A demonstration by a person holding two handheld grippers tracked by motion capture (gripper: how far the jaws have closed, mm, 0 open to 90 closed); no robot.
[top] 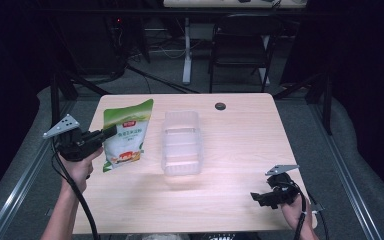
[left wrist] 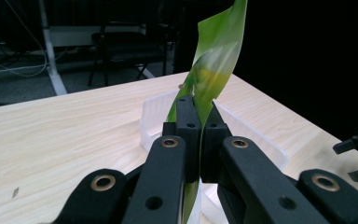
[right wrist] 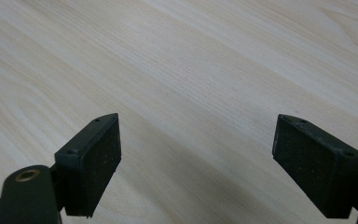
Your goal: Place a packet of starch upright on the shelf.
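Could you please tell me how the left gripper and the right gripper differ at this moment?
The left gripper has its jaws shut on the edge of a green and white pouch, holding it up beside the clear plastic container; the right gripper has its jaws wide open with nothing between them. The left gripper is at the table's left edge, the right near its front right corner. Both are black and hand-held.

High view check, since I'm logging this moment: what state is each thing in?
Green and white pouch: clamped at its edge, lifted, upright.
Clear plastic container: open, empty, on the table.
Left gripper: shut on the pouch.
Right gripper: open, holding nothing, over bare table.
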